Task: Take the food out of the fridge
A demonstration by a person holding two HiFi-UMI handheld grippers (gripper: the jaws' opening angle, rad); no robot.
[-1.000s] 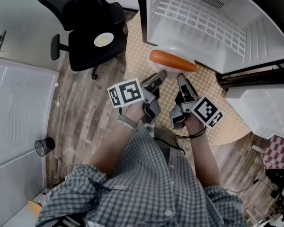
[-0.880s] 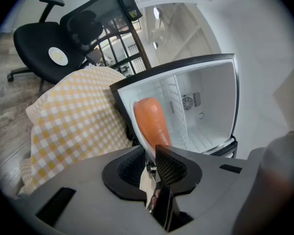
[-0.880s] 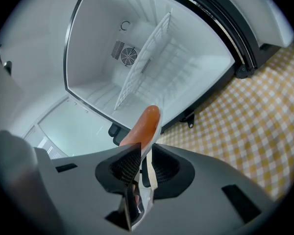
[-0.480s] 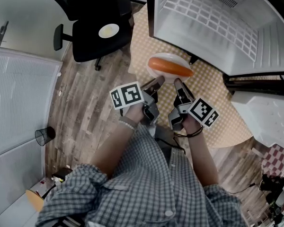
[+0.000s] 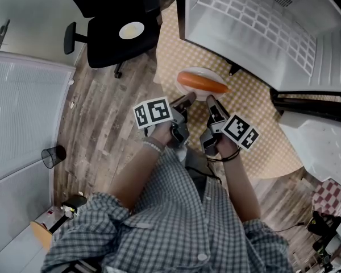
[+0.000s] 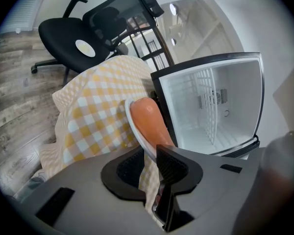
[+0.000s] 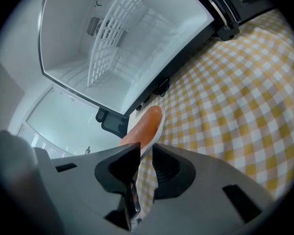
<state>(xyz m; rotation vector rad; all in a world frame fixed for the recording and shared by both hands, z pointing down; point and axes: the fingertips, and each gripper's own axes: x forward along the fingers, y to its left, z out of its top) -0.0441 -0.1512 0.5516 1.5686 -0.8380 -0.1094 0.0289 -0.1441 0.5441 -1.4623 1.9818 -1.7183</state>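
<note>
An orange sausage [image 5: 203, 83] lies on a small white plate [image 5: 200, 73] low over a yellow checked cloth [image 5: 256, 112]. Both grippers reach the plate's near rim from below in the head view. My left gripper [image 5: 188, 98] has the rim [image 6: 132, 126] between its jaws. They have just been opening, and checked cloth shows in the gap beside the rim. My right gripper [image 5: 211, 100] is shut on the rim [image 7: 157, 131], with the sausage [image 7: 144, 126] just beyond its jaws. Behind the plate stands the fridge [image 5: 261, 27], its door open and its white shelves bare.
A black office chair [image 5: 113, 27] with a small round dish [image 5: 131, 30] on its seat stands on the wooden floor at the upper left. A black mesh bin [image 5: 51, 155] sits by white panels at the left. A white unit [image 5: 324, 135] flanks the cloth on the right.
Both grippers and the plate with the sausage have come down and away from the fridge opening, toward the checked cloth. The plate sits a little nearer the person.
</note>
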